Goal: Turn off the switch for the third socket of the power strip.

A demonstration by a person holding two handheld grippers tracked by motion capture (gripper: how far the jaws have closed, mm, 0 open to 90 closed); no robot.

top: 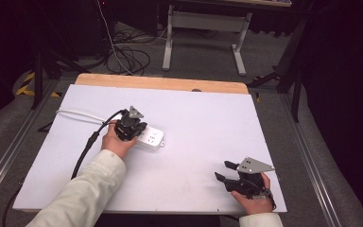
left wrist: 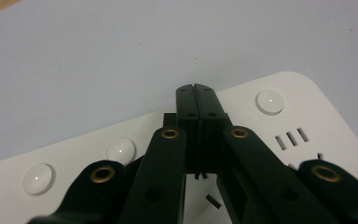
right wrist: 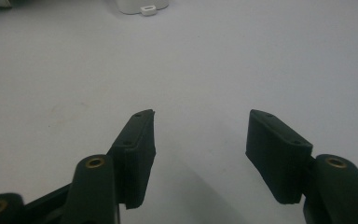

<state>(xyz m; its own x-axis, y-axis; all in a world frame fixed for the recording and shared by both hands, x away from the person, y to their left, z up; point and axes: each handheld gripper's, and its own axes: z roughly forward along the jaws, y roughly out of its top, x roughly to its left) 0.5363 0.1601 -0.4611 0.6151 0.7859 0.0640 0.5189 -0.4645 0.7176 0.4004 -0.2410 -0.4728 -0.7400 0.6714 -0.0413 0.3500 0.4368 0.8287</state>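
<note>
Clenched with nothing between its jaws, the left hand-held gripper [left wrist: 196, 91] hovers directly over the power strip [left wrist: 307, 116], whose long axis runs crosswise beneath it, while the released right hand-held gripper [top: 223, 170] sits well apart.

left claw [left wrist: 194, 88]: jaws pressed flat together, tips pointing down, nothing between them
left hand [top: 116, 142]: wrapped round the claw body from the near side, left of centre
left forearm [top: 87, 189]: pale sleeve, runs in from the near edge, angled up and right
right claw [right wrist: 200, 133]: jaws wide apart, gap empty, aimed left
right hand [top: 253, 198]: near right corner, low, gripping the claw body
</note>
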